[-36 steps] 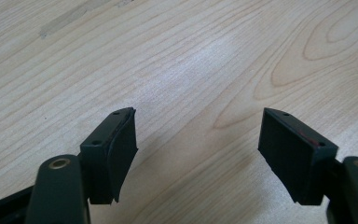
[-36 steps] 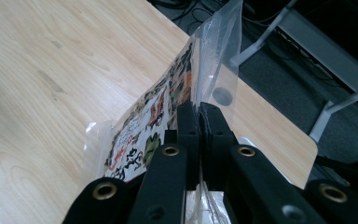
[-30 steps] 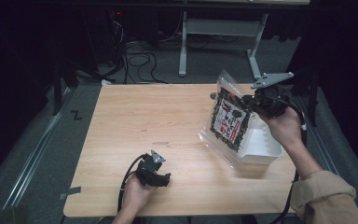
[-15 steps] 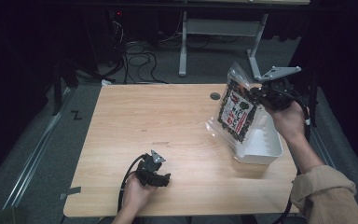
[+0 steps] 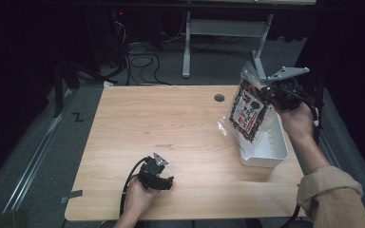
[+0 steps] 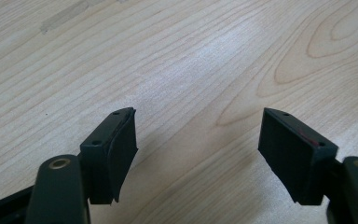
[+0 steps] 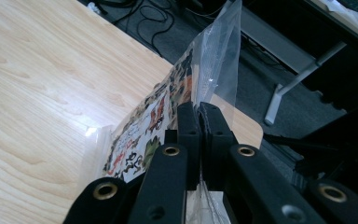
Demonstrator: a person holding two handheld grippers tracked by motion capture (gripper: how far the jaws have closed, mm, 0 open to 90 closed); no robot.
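The right gripper [image 5: 265,90] is clamped on the upper edge of the printed bag [image 5: 248,114], jaws pressed flat together on the plastic. The bag hangs below the jaws, long axis near vertical, its lower end over the white tub [image 5: 266,147], probably not yet inside. The left gripper [image 5: 158,176] rests on the table [image 5: 171,123] well apart, jaws spread with nothing between them.

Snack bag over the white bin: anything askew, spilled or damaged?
Nothing spilled or torn that I can see. The snack bag hangs tilted from the right claw, which is clamped on its clear top edge, above the white bin. The left claw rests on the table, jaws apart, holding nothing.
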